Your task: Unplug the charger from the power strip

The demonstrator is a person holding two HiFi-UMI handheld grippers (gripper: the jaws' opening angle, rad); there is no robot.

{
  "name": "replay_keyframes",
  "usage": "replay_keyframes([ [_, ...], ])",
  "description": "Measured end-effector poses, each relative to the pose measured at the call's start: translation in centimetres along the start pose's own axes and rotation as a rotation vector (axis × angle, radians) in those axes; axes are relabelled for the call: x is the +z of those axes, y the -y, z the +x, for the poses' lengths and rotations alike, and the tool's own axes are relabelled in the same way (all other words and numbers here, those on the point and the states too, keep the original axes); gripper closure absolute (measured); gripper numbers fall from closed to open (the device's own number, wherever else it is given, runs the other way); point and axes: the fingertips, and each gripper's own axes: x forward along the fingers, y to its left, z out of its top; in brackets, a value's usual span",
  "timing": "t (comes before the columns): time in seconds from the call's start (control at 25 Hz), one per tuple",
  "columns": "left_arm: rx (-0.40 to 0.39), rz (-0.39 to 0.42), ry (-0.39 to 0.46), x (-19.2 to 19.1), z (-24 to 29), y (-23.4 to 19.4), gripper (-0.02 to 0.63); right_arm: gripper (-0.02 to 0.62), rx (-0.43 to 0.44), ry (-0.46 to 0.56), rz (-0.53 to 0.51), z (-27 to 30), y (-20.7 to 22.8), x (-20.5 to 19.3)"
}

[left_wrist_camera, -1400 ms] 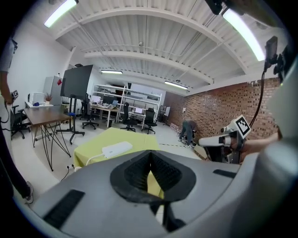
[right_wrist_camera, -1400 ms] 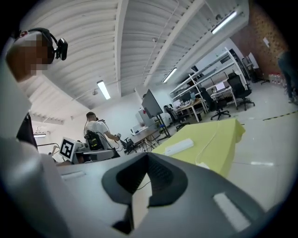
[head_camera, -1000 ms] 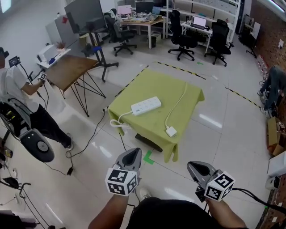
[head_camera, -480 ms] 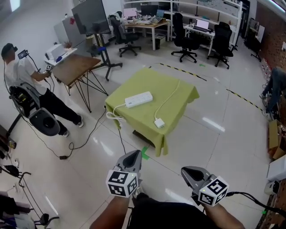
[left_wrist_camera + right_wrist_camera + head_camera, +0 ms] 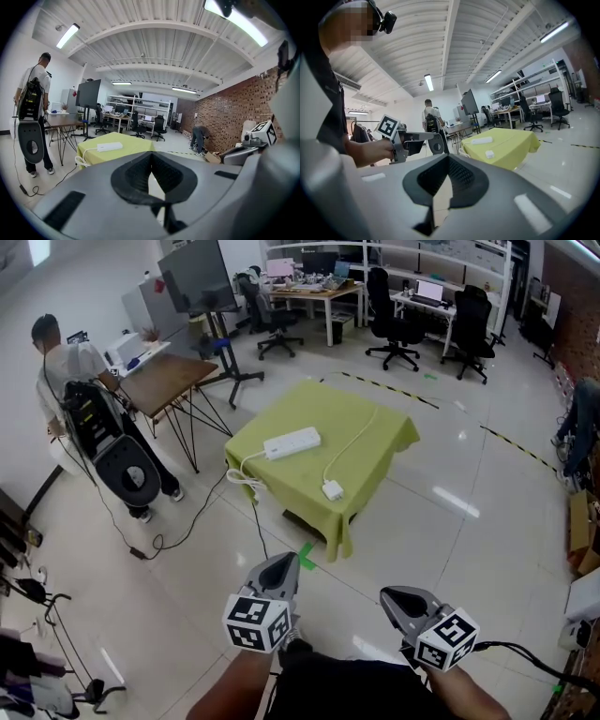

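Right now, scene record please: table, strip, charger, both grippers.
table: yellow-green cloth over it, ahead on the floor
power strip: white, on the cloth, cord looped over the left edge
charger: white, on the cloth near the front edge, apart from the strip
left gripper: shut, empty, short of the table
right gripper: shut, empty, short of the table

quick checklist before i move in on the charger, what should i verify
1. Left gripper empty, jaws together: ok.
2. Right gripper empty, jaws together: ok.
3. Power strip in sight on the yellow-green tablecloth: ok.
4. Strip within the grippers' reach: not ok, floor lies between.
5. Charger plugged into the strip: cannot tell; its white brick lies apart from it.
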Motion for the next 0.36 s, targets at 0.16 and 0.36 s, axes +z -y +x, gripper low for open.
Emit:
replay_keyframes([
  [0.16, 0.000, 0.009, 0.002, 0.1, -0.4, 0.6, 0.600, 0.595, 0.005, 0.006, 0.000, -0.3, -0.2, 0.0],
  [0.36, 0.004, 0.016, 0.005, 0.2, -1.2, 1.2, 0.600, 0.595, 0.009, 0.012, -0.007, -1.0, -0.6, 0.0],
])
